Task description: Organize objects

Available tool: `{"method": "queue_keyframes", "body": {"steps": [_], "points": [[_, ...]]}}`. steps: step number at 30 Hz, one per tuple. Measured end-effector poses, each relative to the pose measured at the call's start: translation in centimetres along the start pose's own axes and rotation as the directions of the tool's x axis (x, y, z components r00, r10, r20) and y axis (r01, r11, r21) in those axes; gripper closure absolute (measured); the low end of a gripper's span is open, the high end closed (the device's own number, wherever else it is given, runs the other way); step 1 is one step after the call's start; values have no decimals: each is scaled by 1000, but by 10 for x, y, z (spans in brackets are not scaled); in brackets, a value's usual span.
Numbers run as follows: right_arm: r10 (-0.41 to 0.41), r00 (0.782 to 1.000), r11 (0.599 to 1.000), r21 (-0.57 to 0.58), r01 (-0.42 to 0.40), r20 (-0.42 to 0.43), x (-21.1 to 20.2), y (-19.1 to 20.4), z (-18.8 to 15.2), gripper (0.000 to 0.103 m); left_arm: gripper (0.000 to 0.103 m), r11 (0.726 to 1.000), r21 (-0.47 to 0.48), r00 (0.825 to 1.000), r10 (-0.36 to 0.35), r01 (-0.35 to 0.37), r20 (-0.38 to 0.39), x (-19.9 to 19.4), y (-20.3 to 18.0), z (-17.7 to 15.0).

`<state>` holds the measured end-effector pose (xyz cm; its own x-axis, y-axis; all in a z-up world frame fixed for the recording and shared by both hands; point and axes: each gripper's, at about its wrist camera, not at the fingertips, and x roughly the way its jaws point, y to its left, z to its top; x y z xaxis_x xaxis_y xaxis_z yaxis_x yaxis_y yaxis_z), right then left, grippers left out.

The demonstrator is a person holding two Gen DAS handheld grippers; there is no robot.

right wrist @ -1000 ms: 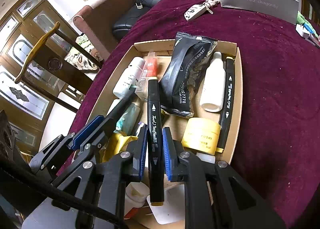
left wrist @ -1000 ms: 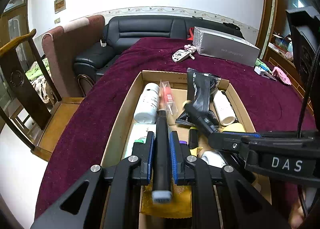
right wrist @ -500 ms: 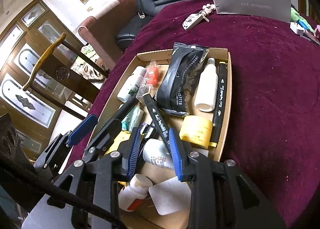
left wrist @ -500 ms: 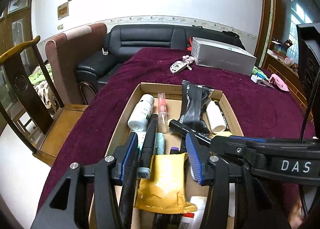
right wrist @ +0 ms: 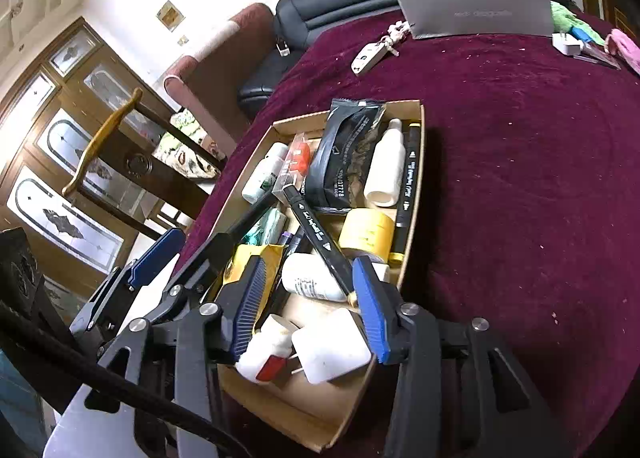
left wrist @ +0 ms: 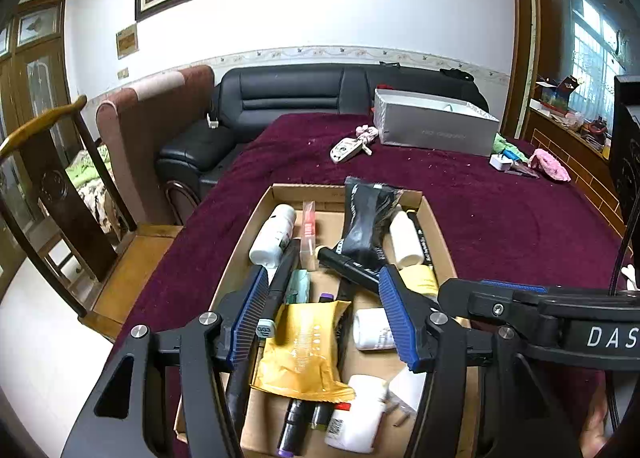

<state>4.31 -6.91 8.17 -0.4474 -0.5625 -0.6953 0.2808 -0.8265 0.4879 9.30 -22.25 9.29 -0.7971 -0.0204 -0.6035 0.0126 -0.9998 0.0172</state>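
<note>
Both grippers [left wrist: 324, 318] [right wrist: 308, 306] agape (empty)

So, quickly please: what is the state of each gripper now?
Left gripper: open, holding nothing.
Right gripper: open, holding nothing.

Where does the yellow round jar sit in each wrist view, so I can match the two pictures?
Left wrist: the yellow jar is right of centre in the cardboard box, partly hidden behind the left gripper's right finger.
Right wrist: the jar is at centre, by the box's right wall.
Shared landmark: the black foil packet.
</note>
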Motion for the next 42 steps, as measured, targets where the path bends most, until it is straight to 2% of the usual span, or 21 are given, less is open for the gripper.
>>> {"method": "queue_keyframes", "body": {"steps": [6, 12, 14, 17, 21, 25, 29, 32, 35, 39, 42], "points": [[-1, 999, 1000, -10, 1, 49, -22, -4, -7, 53, 50, 1000, 23, 999, 9, -10, 31, -17, -15, 2], [-85, 984, 995, -33, 91, 156, -48, -7, -17, 44, 43, 999, 35, 997, 25, -28, 67, -32, -27, 2], [-127, 973, 990, -40, 137, 195, -56, -9, -20, 43, 40, 999, 30, 996, 24, -26, 83, -37, -30, 3], [-218, 944, 970, -51, 237, 248, -63, -10, -24, 41, 35, 999, 26, 992, 33, -36, 124, -47, -35, 5], [-260, 925, 956, -61, 287, 275, -67, -13, -29, 40, 29, 999, 22, 986, 45, -49, 159, -58, -41, 6], [-301, 898, 938, -69, 339, 319, -74, -12, -31, 40, 27, 994, 40, 978, 93, -102, 187, -64, -49, 5], [-322, 875, 925, -75, 371, 363, -83, -11, -36, 33, 26, 991, 47, 968, 112, -126, 224, -71, -55, 5], [-324, 869, 923, -76, 377, 374, -84, -15, -38, 31, 16, 995, 20, 968, 87, -95, 237, -76, -55, 5], [-329, 867, 923, -65, 379, 374, -84, -22, -41, 31, 13, 998, -23, 970, 66, -63, 232, -80, -52, 5], [-362, 857, 915, -39, 403, 366, -82, -34, -45, 31, 4, 986, -69, 961, 161, -150, 224, -81, -46, 3], [-377, 859, 911, -32, 412, 346, -77, -41, -47, 31, 4, 989, -119, 977, 111, -90, 181, -75, -37, 1]]}}
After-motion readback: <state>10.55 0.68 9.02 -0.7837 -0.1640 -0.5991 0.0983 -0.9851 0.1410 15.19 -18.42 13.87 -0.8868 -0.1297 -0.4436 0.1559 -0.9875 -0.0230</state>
